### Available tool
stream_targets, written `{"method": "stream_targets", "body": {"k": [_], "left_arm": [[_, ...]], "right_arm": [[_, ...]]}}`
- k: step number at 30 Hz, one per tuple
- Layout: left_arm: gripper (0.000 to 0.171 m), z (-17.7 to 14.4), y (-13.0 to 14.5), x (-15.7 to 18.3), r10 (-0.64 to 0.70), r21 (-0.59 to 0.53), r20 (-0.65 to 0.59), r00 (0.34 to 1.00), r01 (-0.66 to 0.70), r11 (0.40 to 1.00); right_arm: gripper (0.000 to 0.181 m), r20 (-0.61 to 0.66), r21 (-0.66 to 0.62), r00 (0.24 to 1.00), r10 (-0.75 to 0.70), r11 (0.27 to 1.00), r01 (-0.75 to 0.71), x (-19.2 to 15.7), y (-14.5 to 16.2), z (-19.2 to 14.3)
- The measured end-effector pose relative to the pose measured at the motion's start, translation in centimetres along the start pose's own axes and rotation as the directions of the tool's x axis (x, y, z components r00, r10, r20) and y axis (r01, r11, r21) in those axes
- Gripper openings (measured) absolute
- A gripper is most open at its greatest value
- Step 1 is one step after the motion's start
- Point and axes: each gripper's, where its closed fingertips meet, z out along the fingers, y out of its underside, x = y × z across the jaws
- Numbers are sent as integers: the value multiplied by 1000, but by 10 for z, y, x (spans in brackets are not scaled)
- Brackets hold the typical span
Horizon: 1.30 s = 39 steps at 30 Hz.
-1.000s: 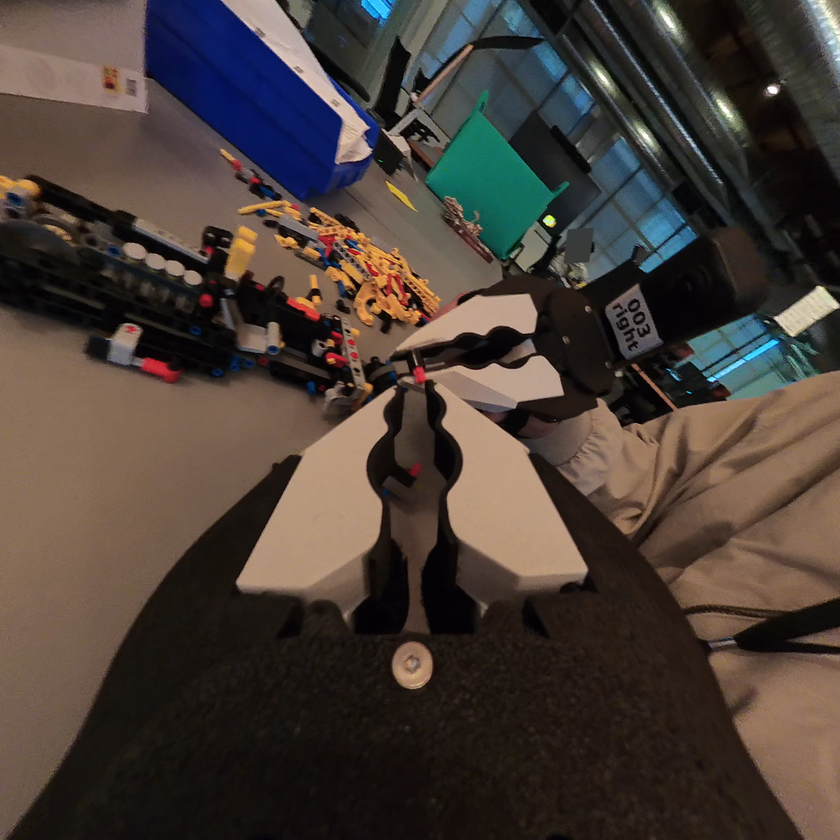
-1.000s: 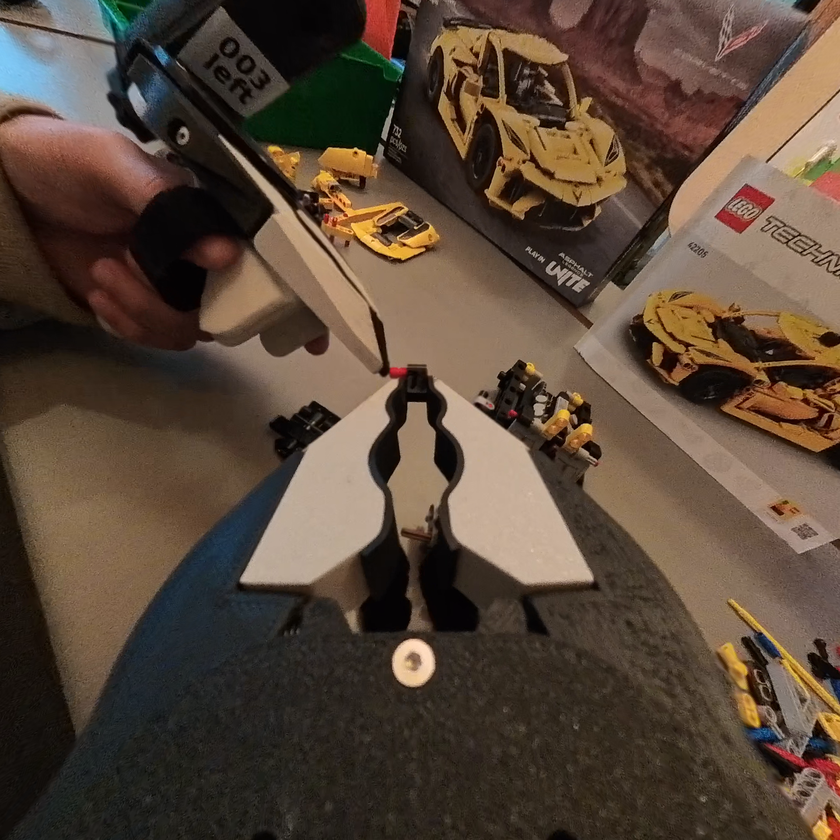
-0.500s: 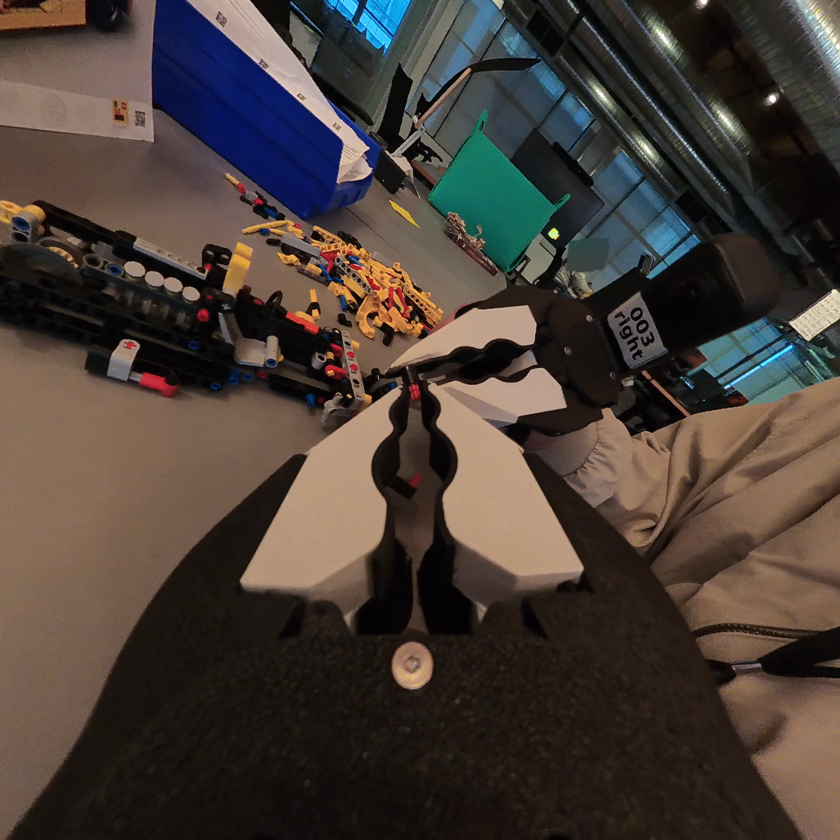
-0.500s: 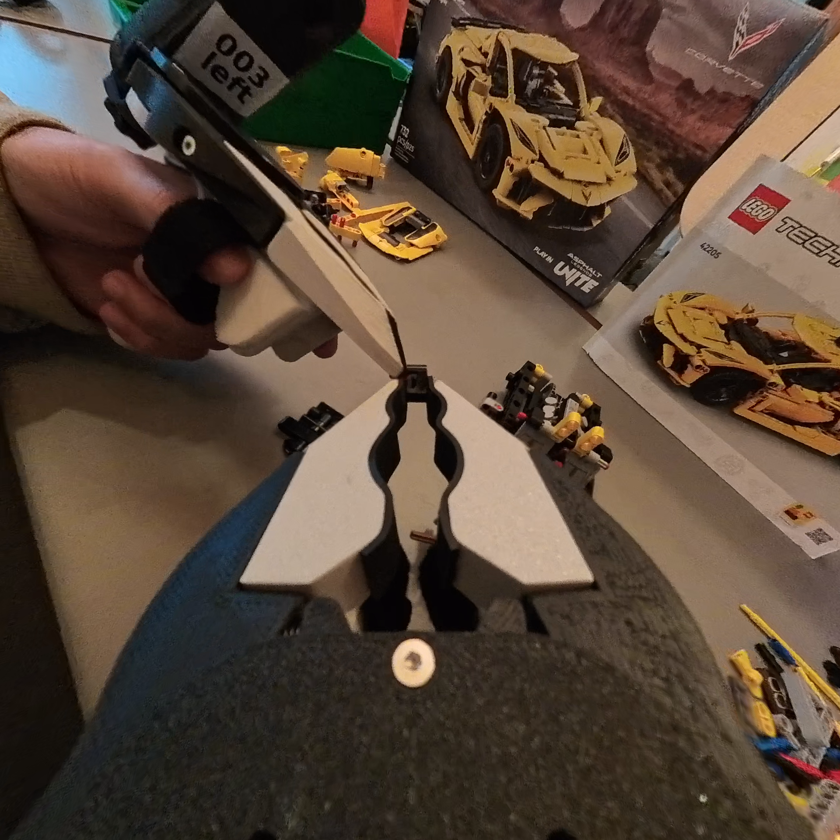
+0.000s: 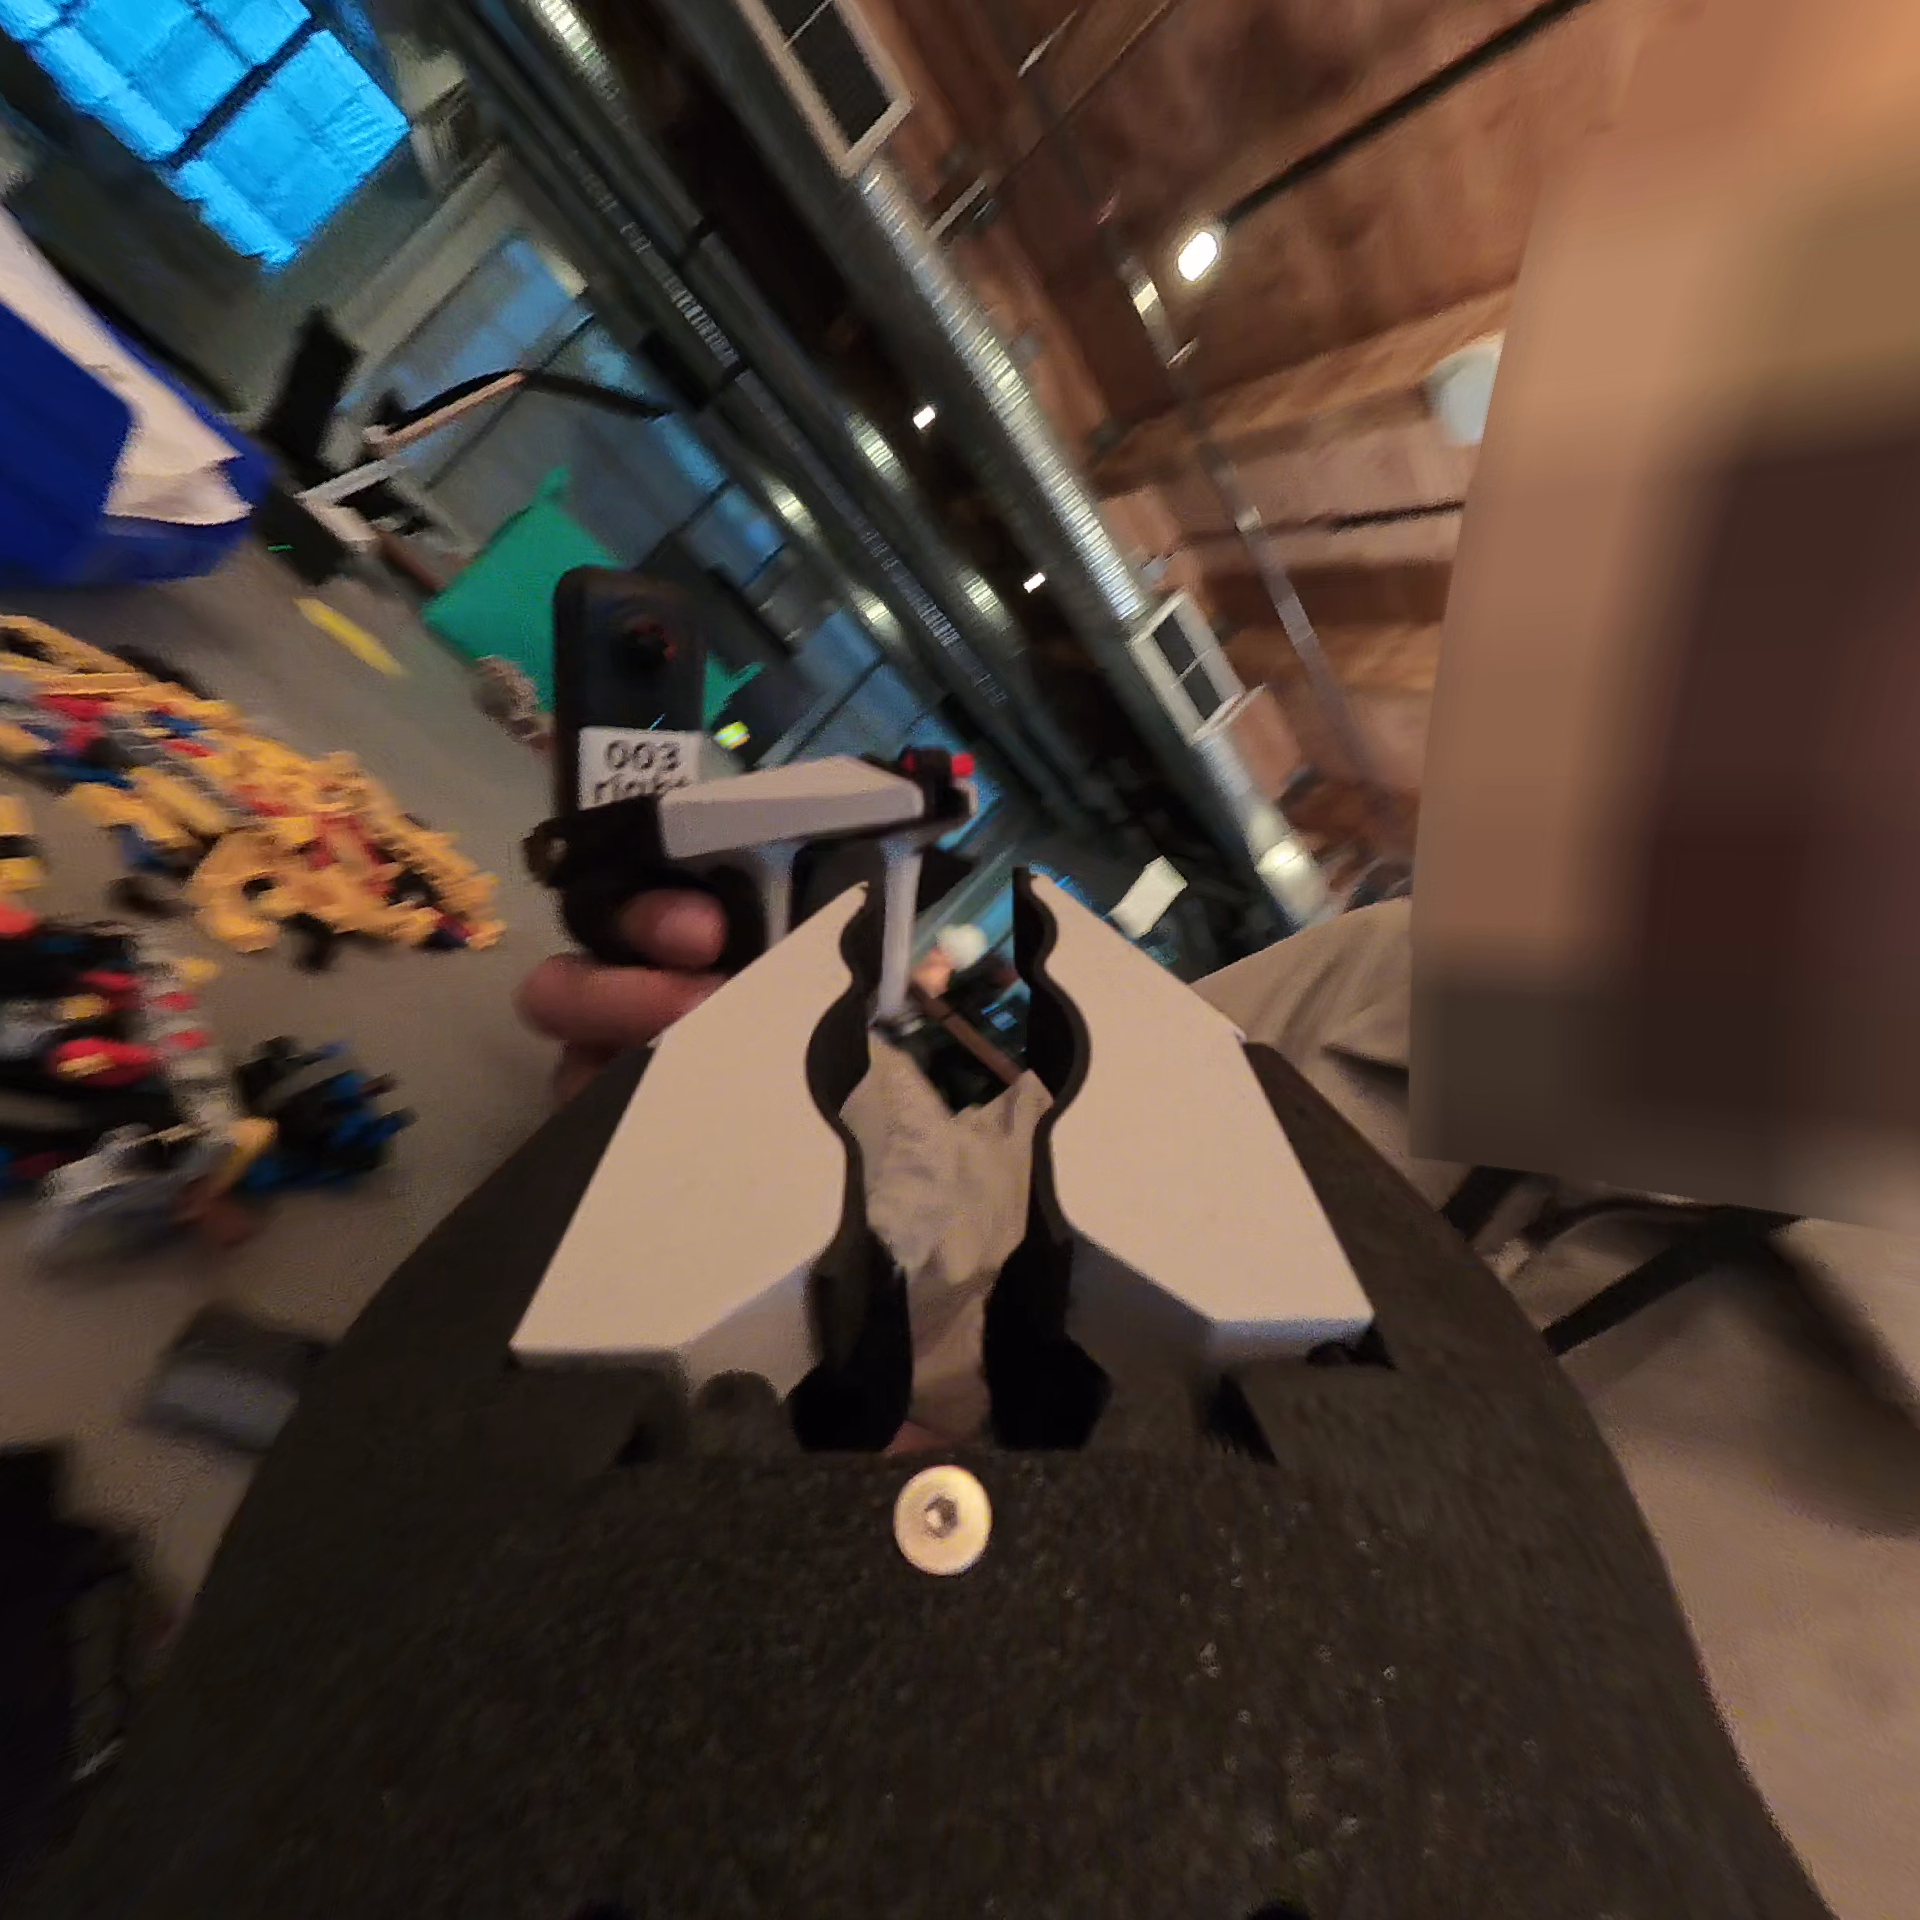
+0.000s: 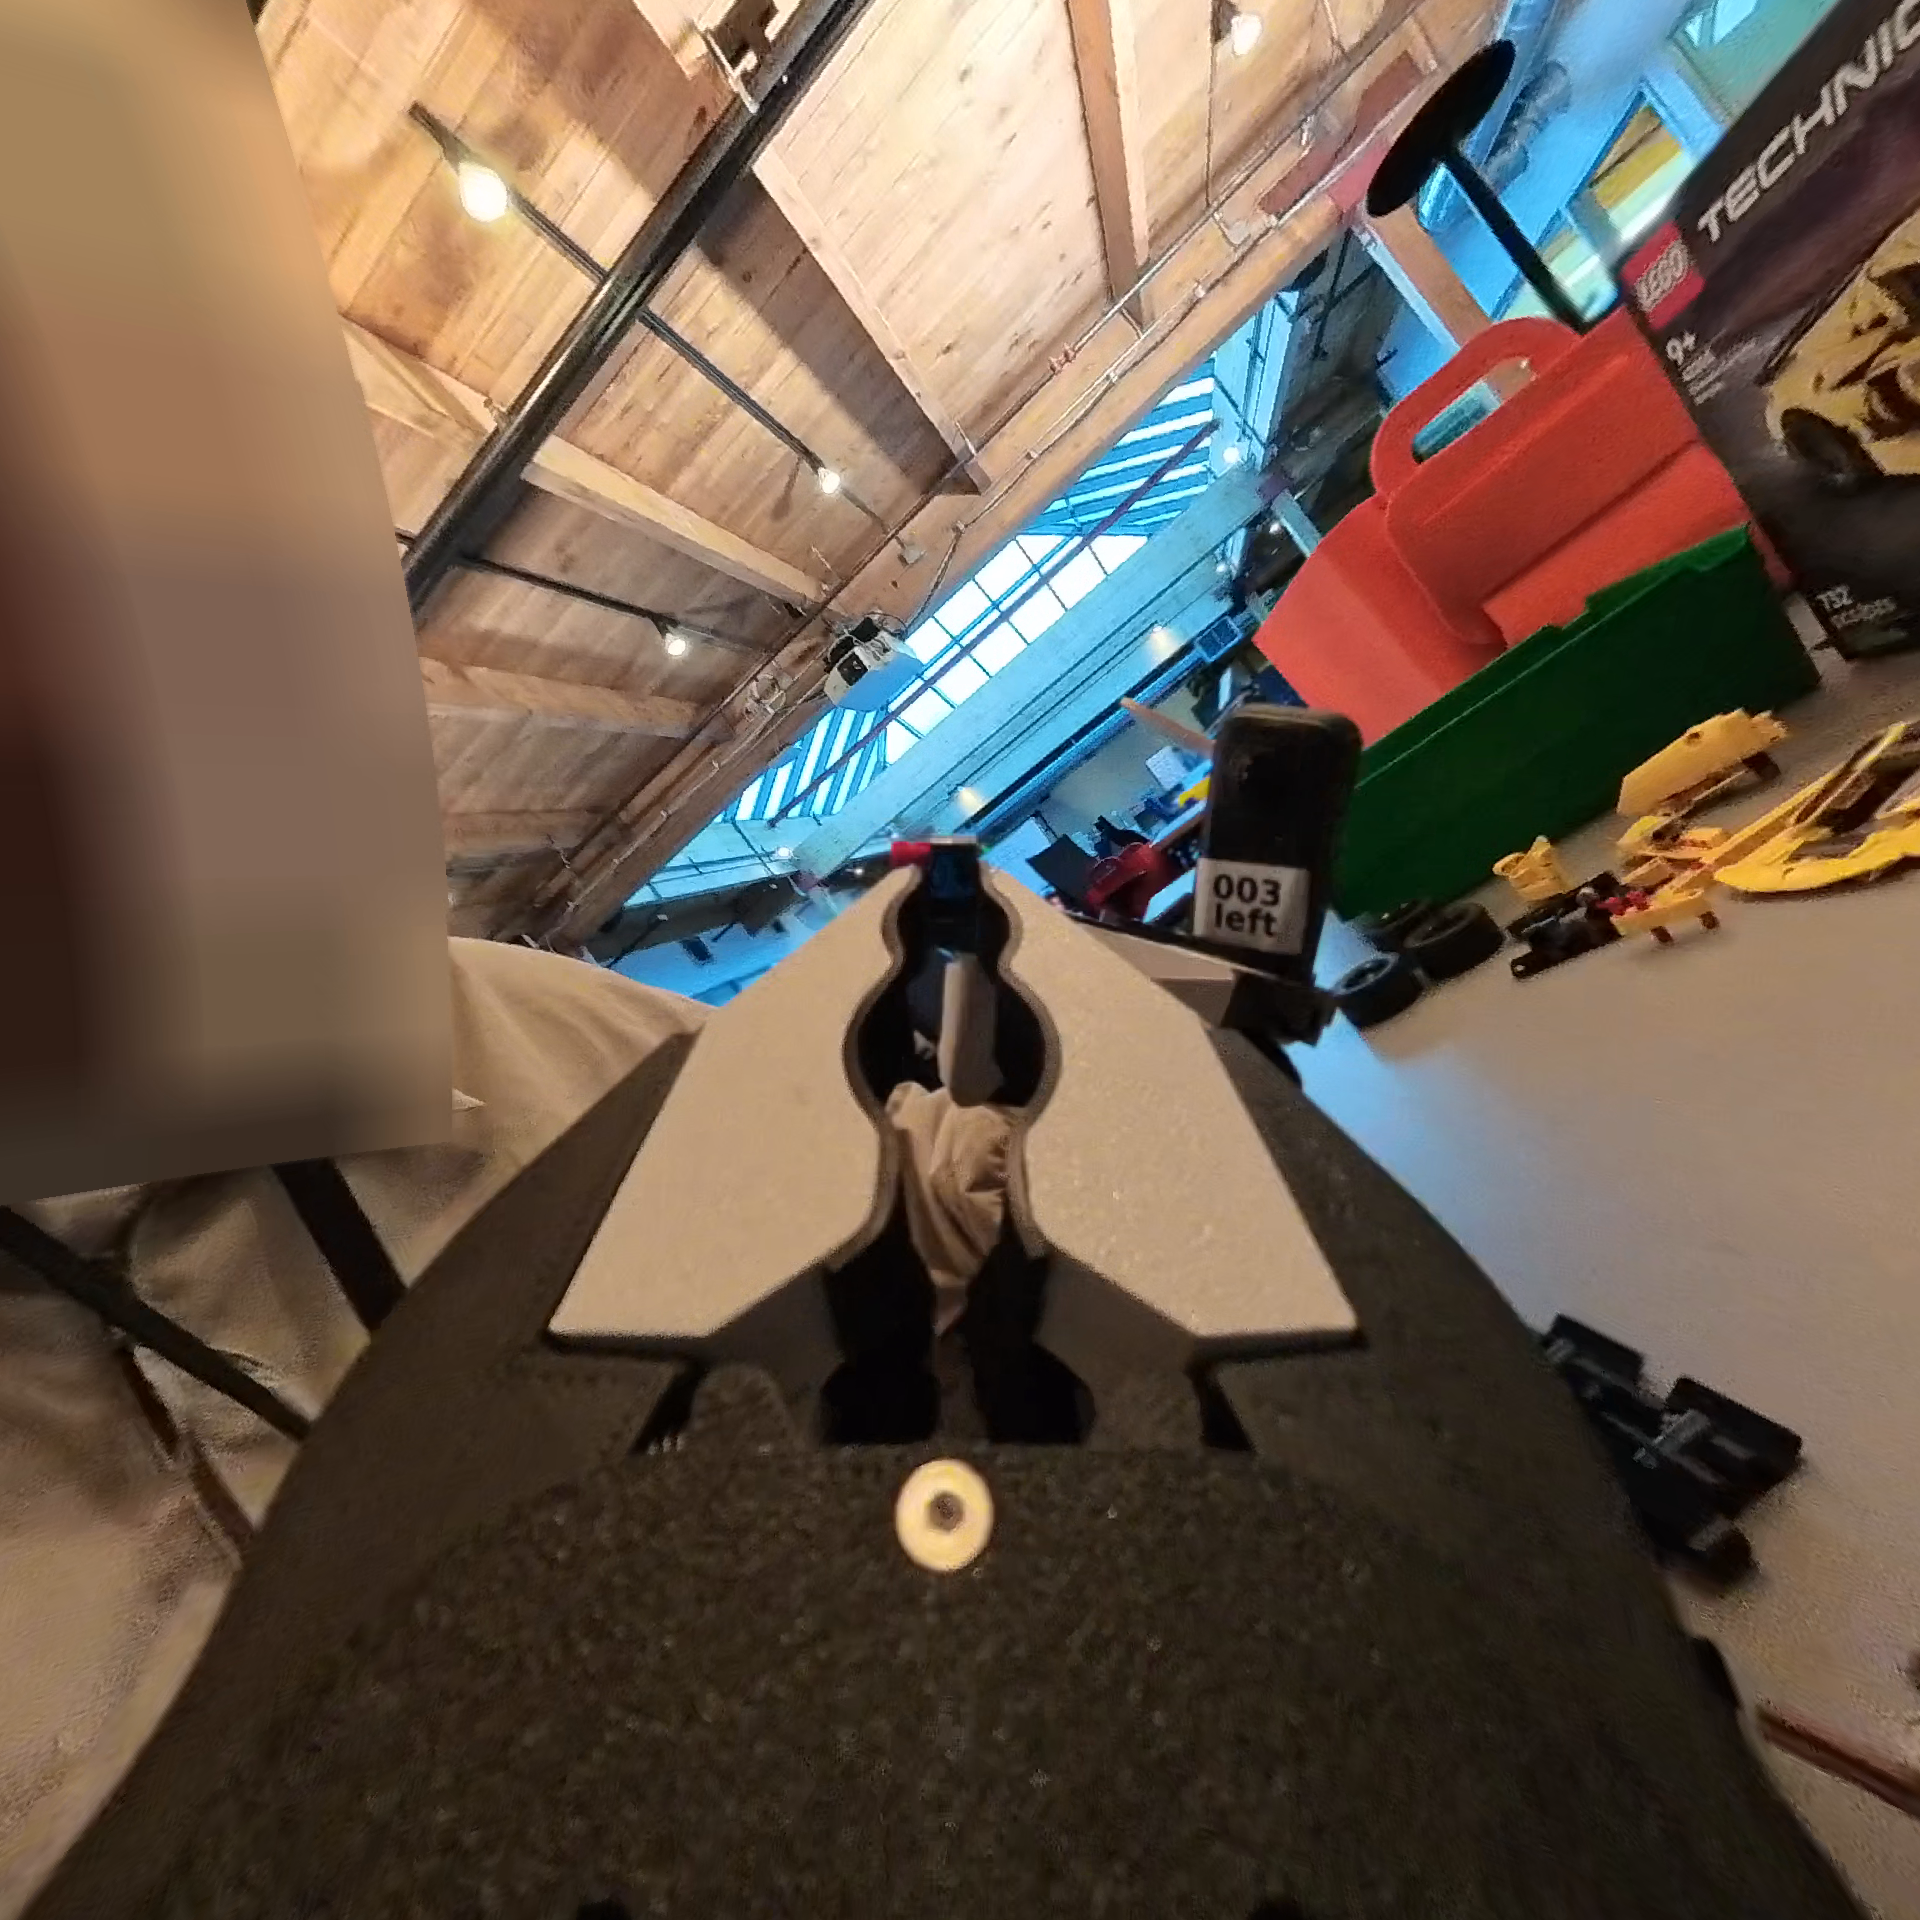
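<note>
In the left wrist view, the left claw [image 5: 943, 914] is spread, with nothing between its fingers, and is raised off the grey worktop [image 5: 436, 997]. Just beyond it, the right claw [image 5: 940, 800] pinches a small black piece with red pins [image 5: 932, 767]. A blurred heap of yellow bricks [image 5: 260, 831] lies on the left.

In the right wrist view, the right claw [image 6: 948, 883] is pressed together on that black piece [image 6: 940, 864] at its tips. The left claw [image 6: 966, 1023] shows beyond it. Yellow car body panels [image 6: 1756, 821] lie beside a green bin [image 6: 1558, 769] and a red case [image 6: 1496, 520].
</note>
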Motion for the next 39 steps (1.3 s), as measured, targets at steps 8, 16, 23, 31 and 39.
{"method": "stream_targets", "body": {"k": [8,16,23,31,39], "left_arm": [[19,1,-6,12,-162,74,-155,975,175,982],[15,1,0,3,-204,51,-125,971,212,976],[13,0,3,-3,-246,41,-108,963,251,967],[0,-12,1,-33,-93,52,121,988,88,995],[0,-28,6,-60,29,-67,342,939,-6,998]], "right_arm": [[6,-89,-109,879,-469,882,459,-4,8,7],[6,-131,-221,703,-699,712,667,0,15,6],[6,-125,-248,692,-710,698,671,6,17,2],[9,-217,-436,579,-786,609,663,38,21,-12],[9,-279,-636,448,-850,513,577,72,22,-35]]}}
